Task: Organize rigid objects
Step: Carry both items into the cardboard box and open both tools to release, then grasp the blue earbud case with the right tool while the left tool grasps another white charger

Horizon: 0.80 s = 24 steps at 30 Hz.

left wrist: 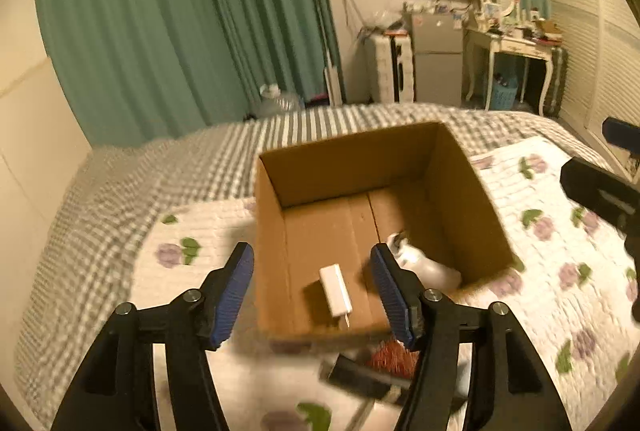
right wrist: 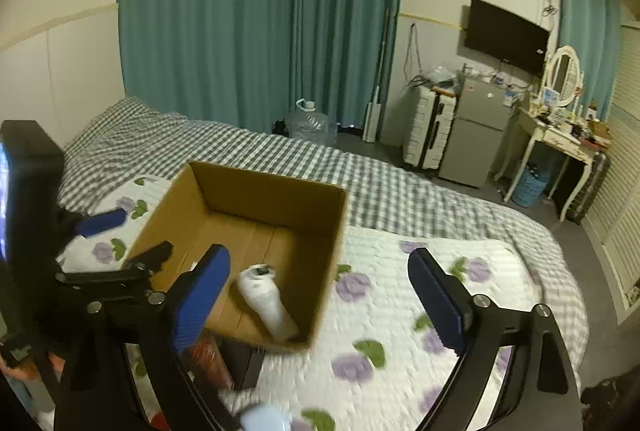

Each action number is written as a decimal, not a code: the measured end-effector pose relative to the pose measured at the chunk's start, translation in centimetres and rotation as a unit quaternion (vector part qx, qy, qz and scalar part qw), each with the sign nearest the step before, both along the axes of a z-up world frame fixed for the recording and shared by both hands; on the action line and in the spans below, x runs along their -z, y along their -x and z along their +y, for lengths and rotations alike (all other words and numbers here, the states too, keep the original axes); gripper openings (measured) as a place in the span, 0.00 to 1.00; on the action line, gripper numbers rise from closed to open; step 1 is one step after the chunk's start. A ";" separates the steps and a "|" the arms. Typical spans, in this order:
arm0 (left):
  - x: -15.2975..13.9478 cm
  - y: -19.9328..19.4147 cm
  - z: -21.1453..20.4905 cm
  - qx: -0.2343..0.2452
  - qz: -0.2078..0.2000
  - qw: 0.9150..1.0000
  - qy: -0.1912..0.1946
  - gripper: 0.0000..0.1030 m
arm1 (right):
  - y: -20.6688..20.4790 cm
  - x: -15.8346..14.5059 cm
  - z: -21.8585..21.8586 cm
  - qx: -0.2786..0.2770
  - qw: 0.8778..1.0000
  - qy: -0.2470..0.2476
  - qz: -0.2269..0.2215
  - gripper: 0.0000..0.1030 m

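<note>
Both tongs hang spread apart and empty above a flower-print quilt [right wrist: 400, 311] on the bed: the left tongs [left wrist: 312, 289] at the near rim of an open cardboard box [left wrist: 472, 199], the right tongs [right wrist: 316, 295] over its right corner. Inside lie a small white block [left wrist: 335, 289] and a white bottle [right wrist: 266, 301]. Beyond hang green curtains [right wrist: 256, 15].

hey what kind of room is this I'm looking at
Most likely a bedroom in someone's home. A bed with a checked cover fills the middle, a dressing table with an oval mirror stands by the far wall, and teal curtains hang behind. A cardboard box sits on the bed.
</note>
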State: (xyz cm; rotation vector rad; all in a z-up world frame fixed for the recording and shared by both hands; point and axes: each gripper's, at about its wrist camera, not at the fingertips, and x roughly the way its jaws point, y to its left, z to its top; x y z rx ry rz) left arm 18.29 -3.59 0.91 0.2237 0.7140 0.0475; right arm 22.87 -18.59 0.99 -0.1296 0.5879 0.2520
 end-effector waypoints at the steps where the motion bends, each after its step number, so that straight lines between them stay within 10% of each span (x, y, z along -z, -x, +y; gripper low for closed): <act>1: -0.5 1.2 -0.1 0.003 -0.001 1.000 -0.005 0.64 | 1.5 -0.8 -0.5 0.003 1.000 0.001 -0.004 0.91; 10: -0.9 9.9 1.5 -0.008 0.024 0.999 0.027 0.64 | 11.5 -3.3 -2.0 0.018 1.000 0.004 -0.009 0.95; 24: 11.1 13.9 3.8 -0.052 0.125 0.989 0.063 0.64 | 15.1 7.8 0.4 -0.011 0.995 0.014 0.098 0.95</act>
